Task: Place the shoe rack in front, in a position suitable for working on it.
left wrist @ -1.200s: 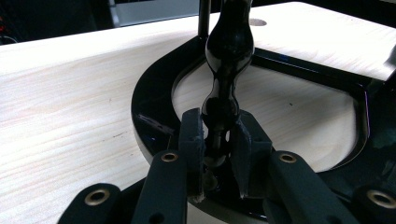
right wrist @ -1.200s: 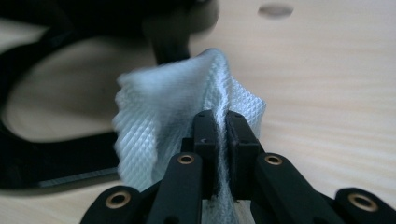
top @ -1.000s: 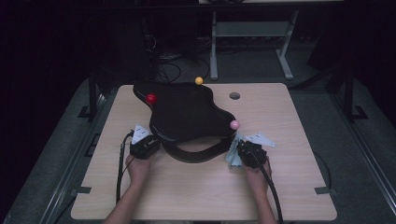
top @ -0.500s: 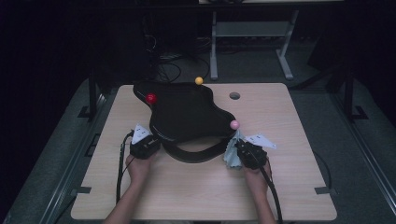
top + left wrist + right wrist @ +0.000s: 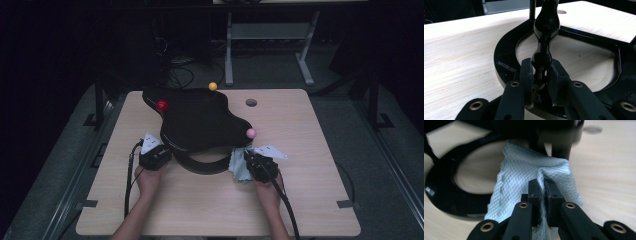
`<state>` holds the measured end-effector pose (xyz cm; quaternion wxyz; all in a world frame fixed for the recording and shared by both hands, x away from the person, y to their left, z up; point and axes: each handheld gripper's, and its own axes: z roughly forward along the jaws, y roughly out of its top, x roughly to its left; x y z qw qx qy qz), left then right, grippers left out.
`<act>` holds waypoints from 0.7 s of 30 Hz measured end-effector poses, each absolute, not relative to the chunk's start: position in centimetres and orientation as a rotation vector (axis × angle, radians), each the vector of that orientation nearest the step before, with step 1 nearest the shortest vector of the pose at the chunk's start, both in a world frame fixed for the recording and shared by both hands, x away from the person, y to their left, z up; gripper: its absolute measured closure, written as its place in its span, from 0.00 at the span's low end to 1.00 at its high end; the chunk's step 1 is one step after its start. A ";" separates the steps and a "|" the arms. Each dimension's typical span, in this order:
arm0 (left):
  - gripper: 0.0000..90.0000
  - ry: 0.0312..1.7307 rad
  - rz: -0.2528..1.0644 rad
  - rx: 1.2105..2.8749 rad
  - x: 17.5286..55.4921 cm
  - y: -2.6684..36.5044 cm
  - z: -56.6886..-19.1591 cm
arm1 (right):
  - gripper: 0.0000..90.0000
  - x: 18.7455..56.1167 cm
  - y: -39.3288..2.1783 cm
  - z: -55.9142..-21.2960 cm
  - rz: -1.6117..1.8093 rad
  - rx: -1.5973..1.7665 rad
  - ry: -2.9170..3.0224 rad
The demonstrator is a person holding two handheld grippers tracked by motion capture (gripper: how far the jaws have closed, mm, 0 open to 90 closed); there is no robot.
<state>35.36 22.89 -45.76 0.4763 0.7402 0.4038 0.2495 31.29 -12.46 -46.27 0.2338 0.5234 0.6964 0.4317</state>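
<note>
Right now the black stand (image 5: 200, 125) sits mid-table (image 5: 310, 200), w/ red (image 5: 161, 105), yellow (image 5: 213, 86) & pink (image 5: 251, 133) balls on its edges. Your left gripper (image 5: 541, 75) is clamped on its post (image 5: 545, 30), so a hard pull could prob. tip it. Your right gripper (image 5: 542, 192) pinches the cloth (image 5: 524, 175) at the stand's base ring (image 5: 506, 55); it could snag there.

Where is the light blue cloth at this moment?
In the high view, the cloth lies at the table's near right, pinched by the right gripper, against the black stand.
</note>
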 end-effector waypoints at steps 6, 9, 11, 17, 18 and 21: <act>0.84 0.987 0.609 1.809 35.4 22.9 -45.7 | 0.94 31.0 -13.3 -46.7 1.166 1.460 1.901; 0.83 0.991 0.602 1.805 35.4 22.9 -45.8 | 0.94 31.3 -14.4 -46.2 1.168 1.481 1.864; 0.83 0.991 0.600 1.804 35.4 22.9 -45.8 | 0.94 31.6 -15.0 -45.8 1.172 1.491 1.834; 0.80 0.998 0.605 1.802 35.4 23.0 -45.8 | 0.94 32.8 -14.9 -46.2 1.144 1.493 1.883; 0.80 1.000 0.605 1.800 35.4 23.1 -45.7 | 0.94 32.8 -14.7 -46.4 1.132 1.481 1.900; 0.80 1.004 0.606 1.792 35.4 23.3 -45.7 | 0.94 32.7 -14.8 -46.2 1.158 1.460 1.883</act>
